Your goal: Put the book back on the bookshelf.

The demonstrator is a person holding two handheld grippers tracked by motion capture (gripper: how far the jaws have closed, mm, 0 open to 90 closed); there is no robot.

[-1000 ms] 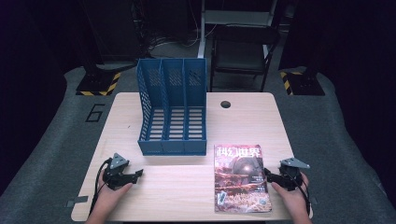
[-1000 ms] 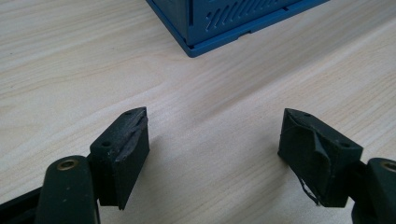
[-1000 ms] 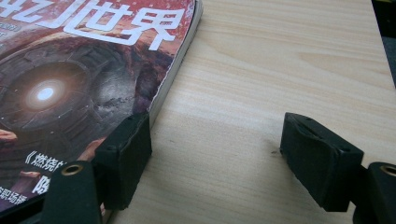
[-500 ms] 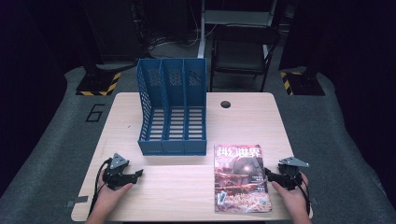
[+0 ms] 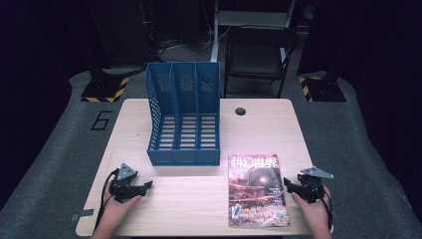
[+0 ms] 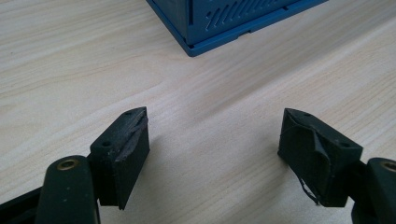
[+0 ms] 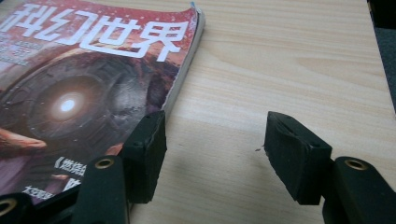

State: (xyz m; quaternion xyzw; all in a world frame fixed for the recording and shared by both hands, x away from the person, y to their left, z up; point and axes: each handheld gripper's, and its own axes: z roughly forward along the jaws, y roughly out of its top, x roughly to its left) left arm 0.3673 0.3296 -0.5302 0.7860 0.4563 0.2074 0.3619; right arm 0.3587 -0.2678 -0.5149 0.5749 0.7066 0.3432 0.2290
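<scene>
Right gripper (image 5: 290, 183) just beside magazine (image 5: 257, 189), blue file rack (image 5: 183, 117) behind

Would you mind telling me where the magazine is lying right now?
In the high view the magazine lies flat on the table's near right part, just in front of the blue file rack and beside the right tool.

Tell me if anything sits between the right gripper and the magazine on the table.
Nothing visible does. The right gripper rests at the right edge of the magazine, with bare table between its jaws, which have just been closing a little. In the right gripper view one jaw is already at the magazine's edge, the other over wood.
</scene>
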